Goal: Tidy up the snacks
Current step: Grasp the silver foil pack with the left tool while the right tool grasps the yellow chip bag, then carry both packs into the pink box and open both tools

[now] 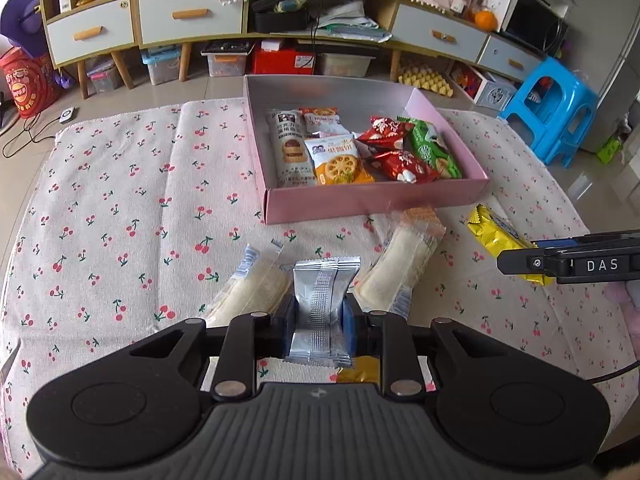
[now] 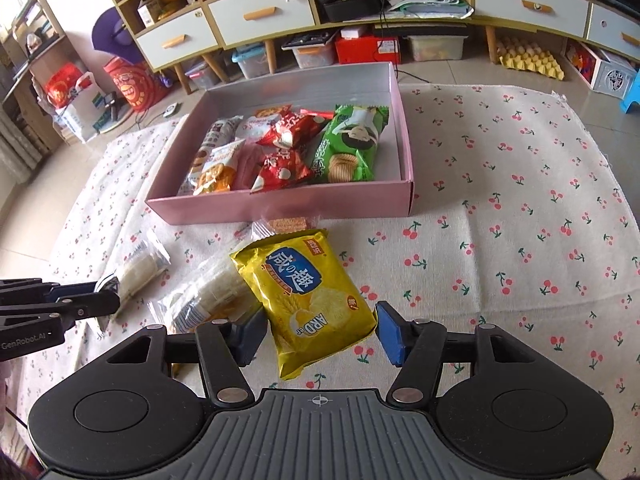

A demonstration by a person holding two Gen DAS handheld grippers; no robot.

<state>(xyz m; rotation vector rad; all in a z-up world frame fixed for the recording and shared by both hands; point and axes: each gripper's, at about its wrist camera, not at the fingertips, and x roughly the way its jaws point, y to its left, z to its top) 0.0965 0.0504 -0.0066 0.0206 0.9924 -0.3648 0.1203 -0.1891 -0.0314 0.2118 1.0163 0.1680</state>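
Silver foil snack packet (image 1: 322,312) pinched upright, yellow biscuit bag (image 2: 310,300) on cherry cloth, pink box (image 1: 376,202) part-filled with snacks

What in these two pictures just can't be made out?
- Silver packet: the left wrist view shows only its seamed back, so the brand is hidden.
- Gold wrapper: mostly covered by the left hand-held gripper.
- Yellow cracker bag: whether the right hand-held gripper presses it is unclear.
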